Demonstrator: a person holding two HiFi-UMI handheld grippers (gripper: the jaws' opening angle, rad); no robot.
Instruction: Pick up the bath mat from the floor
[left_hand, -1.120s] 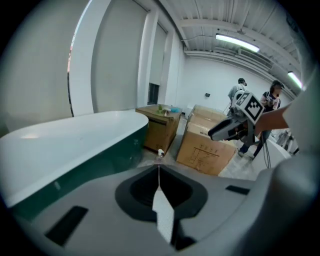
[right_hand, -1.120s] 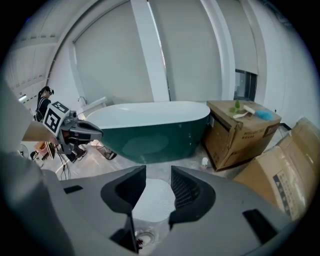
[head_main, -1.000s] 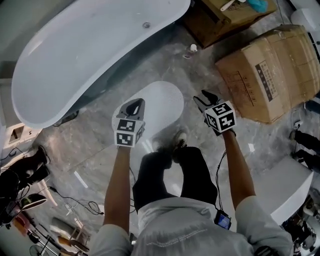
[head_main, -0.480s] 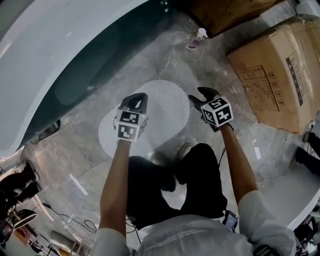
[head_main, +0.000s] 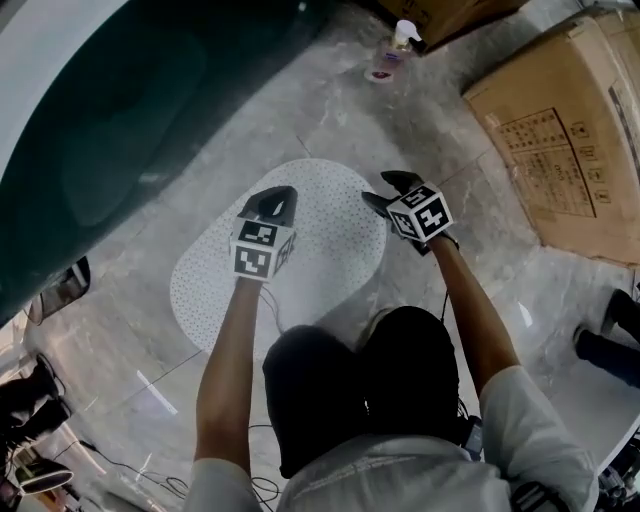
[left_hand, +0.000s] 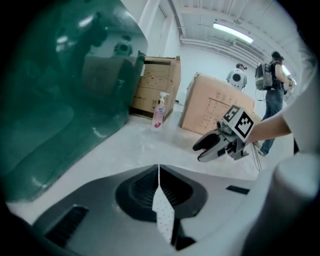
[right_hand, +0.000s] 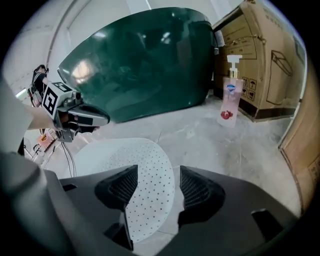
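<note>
Bath mat (head_main: 330, 215), white, oval, dotted all over with tiny holes, lying flat on the grey stone floor (head_main: 300, 110), just beside the big dark green tub (head_main: 120, 110). Left claw (head_main: 275, 200) hanging over the far part of the bath mat, jaws pressed together, nothing in them, only a thin strip of dotted white seen through the crack. Right claw (head_main: 386, 192) by the mat's right edge, jaws opening wide, that edge showing between them in the right gripper view but not pinched yet. Pink pump bottle (head_main: 400, 40) and brown cardboard box (head_main: 560, 120) well apart from the mat, out of the way.

Probably light, thin and floppy, so likely to droop and fold when lifted. Maybe stuck a little to the smooth floor, and slippery if wet. Best to grab at the rim, not the middle: slide one jaw under the edge, squeeze, then peel up slowly. Better with both claws on two sides of the rim, to keep it from flopping.
</note>
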